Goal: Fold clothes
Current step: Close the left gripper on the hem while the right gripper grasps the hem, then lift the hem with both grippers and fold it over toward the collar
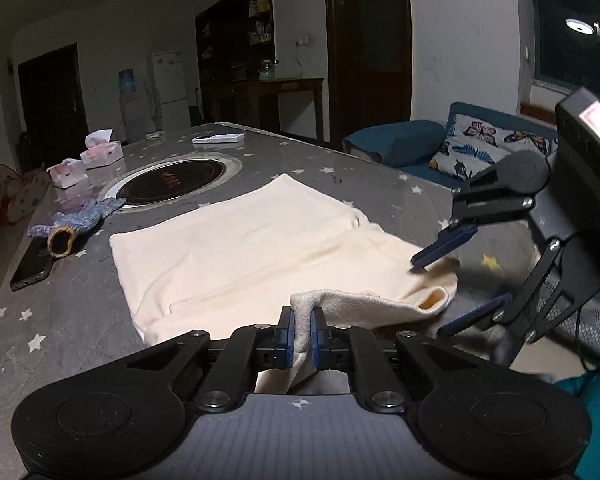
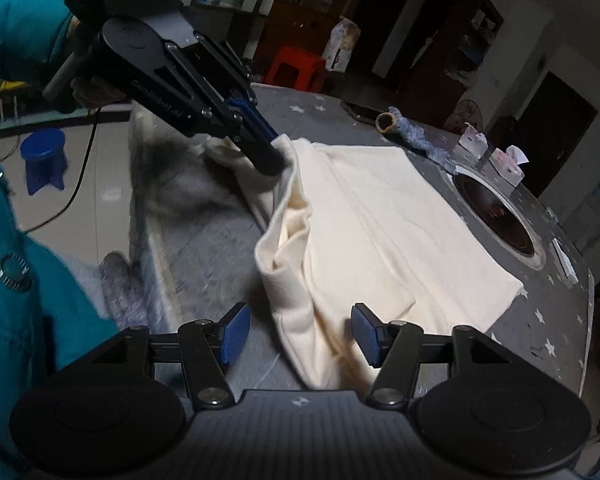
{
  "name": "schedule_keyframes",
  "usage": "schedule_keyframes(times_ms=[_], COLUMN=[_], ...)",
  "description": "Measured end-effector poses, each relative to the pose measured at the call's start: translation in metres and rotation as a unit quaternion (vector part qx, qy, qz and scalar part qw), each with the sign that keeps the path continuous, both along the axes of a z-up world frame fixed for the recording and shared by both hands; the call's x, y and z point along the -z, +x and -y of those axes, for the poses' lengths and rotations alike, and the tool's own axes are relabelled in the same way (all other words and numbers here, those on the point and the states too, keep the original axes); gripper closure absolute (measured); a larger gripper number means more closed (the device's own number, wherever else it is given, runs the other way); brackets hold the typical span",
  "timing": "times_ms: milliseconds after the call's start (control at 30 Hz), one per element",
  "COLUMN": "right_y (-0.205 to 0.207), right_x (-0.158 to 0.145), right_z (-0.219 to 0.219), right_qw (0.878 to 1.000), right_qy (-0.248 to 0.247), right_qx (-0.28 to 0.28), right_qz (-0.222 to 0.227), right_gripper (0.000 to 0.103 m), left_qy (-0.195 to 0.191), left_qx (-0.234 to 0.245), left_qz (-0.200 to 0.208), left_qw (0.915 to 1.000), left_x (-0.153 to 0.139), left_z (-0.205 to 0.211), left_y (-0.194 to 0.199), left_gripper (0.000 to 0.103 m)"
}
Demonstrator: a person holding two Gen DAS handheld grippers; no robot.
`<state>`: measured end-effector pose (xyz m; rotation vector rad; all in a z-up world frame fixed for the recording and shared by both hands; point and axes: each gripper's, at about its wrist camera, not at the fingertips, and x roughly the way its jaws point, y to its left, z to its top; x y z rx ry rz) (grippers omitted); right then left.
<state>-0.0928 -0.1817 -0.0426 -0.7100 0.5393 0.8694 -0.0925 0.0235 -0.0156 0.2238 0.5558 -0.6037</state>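
A cream garment (image 1: 240, 248) lies spread flat on the grey, star-patterned table (image 1: 80, 300). Its near edge is bunched and lifted. My left gripper (image 1: 302, 336) is shut on a fold of that near edge, and cloth hangs down between its blue pads. The right wrist view shows the left gripper (image 2: 274, 160) pinching the hem at the garment's (image 2: 400, 232) far corner. My right gripper (image 2: 300, 332) is open over the table edge, with a raised fold of the garment between its fingers and no pad pressing on it. The left wrist view has the right gripper (image 1: 432, 296) beside the garment's right corner.
A dark phone (image 1: 32, 264), a blue knitted glove (image 1: 76, 220) and pink tissue packs (image 1: 102, 155) lie at the table's left. A round inset hob (image 1: 172, 182) sits beyond the garment. A blue sofa with a butterfly cushion (image 1: 476, 148) stands at the right. A blue stool (image 2: 44, 160) is on the floor.
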Motion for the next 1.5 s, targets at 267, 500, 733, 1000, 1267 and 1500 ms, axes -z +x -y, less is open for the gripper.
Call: schedule_keyframes(times_ms=[267, 500, 733, 1000, 1267, 1500], right_y=[0.027, 0.046, 0.06, 0.055, 0.029, -0.006], right_x=[0.001, -0.012, -0.024, -0.024, -0.036, -0.058], right_z=[-0.002, 0.008, 0.012, 0.012, 0.02, 0.031], right_qw=[0.998, 0.992, 0.987, 0.985, 0.985, 0.985], right_qy=[0.036, 0.076, 0.104, 0.111, 0.128, 0.136], right_qx=[0.024, 0.047, 0.073, 0.089, 0.081, 0.052], right_qz=[-0.04, -0.091, -0.104, -0.097, -0.084, -0.09], right_gripper=[0.083, 0.09, 0.091, 0.093, 0.094, 0.094], left_qy=[0.001, 0.041, 0.081, 0.07, 0.026, -0.001], left_qx=[0.002, 0.008, 0.011, -0.001, -0.009, -0.008], left_qz=[-0.012, 0.007, 0.008, -0.004, 0.006, 0.014], left_qw=[0.9999, 0.9991, 0.9966, 0.9976, 0.9996, 0.9999], left_x=[0.003, 0.01, 0.024, 0.026, 0.005, -0.02], left_z=[-0.003, -0.01, -0.014, -0.025, -0.031, -0.037], left_y=[0.006, -0.019, -0.028, -0.02, -0.037, -0.077], left_gripper=[0.091, 0.064, 0.062, 0.095, 0.098, 0.098])
